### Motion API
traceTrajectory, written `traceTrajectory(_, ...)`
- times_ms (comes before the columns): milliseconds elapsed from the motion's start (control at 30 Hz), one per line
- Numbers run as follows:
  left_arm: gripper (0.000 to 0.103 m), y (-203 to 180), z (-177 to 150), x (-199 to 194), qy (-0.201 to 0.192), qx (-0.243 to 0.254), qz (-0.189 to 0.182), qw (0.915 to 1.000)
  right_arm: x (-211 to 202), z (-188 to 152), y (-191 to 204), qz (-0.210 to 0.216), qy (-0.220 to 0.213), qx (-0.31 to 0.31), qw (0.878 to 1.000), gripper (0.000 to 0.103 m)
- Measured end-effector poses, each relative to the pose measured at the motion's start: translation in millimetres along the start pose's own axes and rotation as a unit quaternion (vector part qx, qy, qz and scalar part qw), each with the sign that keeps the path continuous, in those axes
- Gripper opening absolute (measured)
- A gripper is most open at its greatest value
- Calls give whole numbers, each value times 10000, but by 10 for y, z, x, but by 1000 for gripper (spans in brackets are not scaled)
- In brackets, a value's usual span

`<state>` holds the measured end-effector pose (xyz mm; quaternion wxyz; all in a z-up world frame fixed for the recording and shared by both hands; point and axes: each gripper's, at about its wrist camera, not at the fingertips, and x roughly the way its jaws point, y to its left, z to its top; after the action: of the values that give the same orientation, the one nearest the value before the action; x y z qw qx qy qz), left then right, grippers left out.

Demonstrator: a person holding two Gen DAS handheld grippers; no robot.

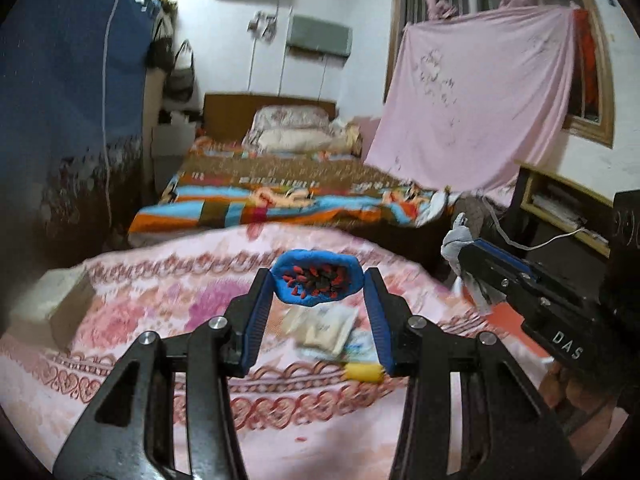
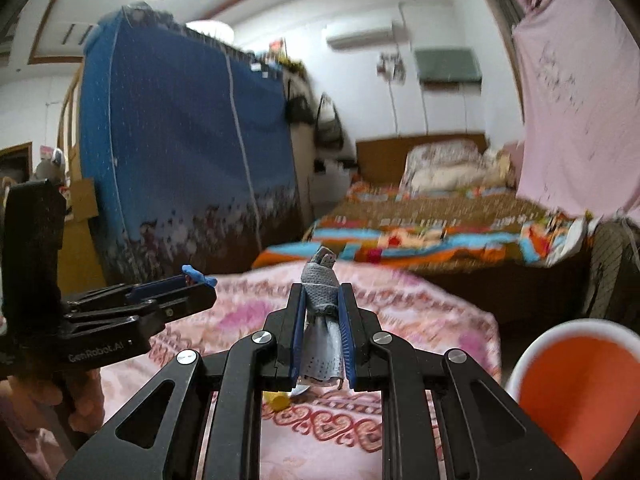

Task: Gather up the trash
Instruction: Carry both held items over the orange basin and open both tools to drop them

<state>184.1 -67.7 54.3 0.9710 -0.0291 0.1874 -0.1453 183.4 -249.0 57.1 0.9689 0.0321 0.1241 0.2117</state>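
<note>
A squashed blue wrapper [image 1: 318,296] filled with red and black bits hangs above the pink bed cover, and my left gripper [image 1: 318,276] is shut on it, one pad on each side. My right gripper [image 2: 322,288] is shut on a crumpled grey-white tissue [image 2: 320,304] that sticks up between its blue pads. In the left wrist view the right gripper [image 1: 466,248] reaches in from the right with the tissue [image 1: 454,240] at its tip. The left gripper [image 2: 200,284] shows at the left of the right wrist view with the blue wrapper [image 2: 198,274] peeking out.
Paper packets [image 1: 324,328] and a small yellow piece [image 1: 362,372] lie on the pink floral bed cover [image 1: 160,300]. A cardboard box [image 1: 48,304] sits at its left. An orange bin with a white rim [image 2: 580,380] stands at lower right. A second bed [image 1: 280,184] lies beyond.
</note>
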Motion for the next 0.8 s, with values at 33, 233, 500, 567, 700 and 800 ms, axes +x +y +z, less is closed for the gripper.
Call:
traceTrajectory(33, 30, -37, 15, -11, -66, 32, -29, 10000, -60, 20, -14, -73, -158, -48, 9998, 14)
traceTrajectory(233, 31, -340, 85, -25, -387, 395, -237, 9982, -336, 112, -142, -436, -884, -94, 9951, 14)
traceTrajectory(500, 31, -739, 147, 117, -343, 709, -682, 9946, -469, 147, -509, -929, -1150, 205, 9888, 14)
traceTrajectory(567, 31, -826, 152, 152, -329, 784, -773, 9934, -518, 141, -613, -1090, -1194, 294, 9864, 14)
traceTrajectory(700, 31, -1048, 156, 219, -275, 954, -1009, 9899, -622, 120, -802, -1407, -1228, 443, 9814, 14)
traceTrajectory(800, 31, -1184, 153, 254, -225, 1063, -1163, 9872, -672, 93, -937, -1619, -1235, 585, 9773, 14)
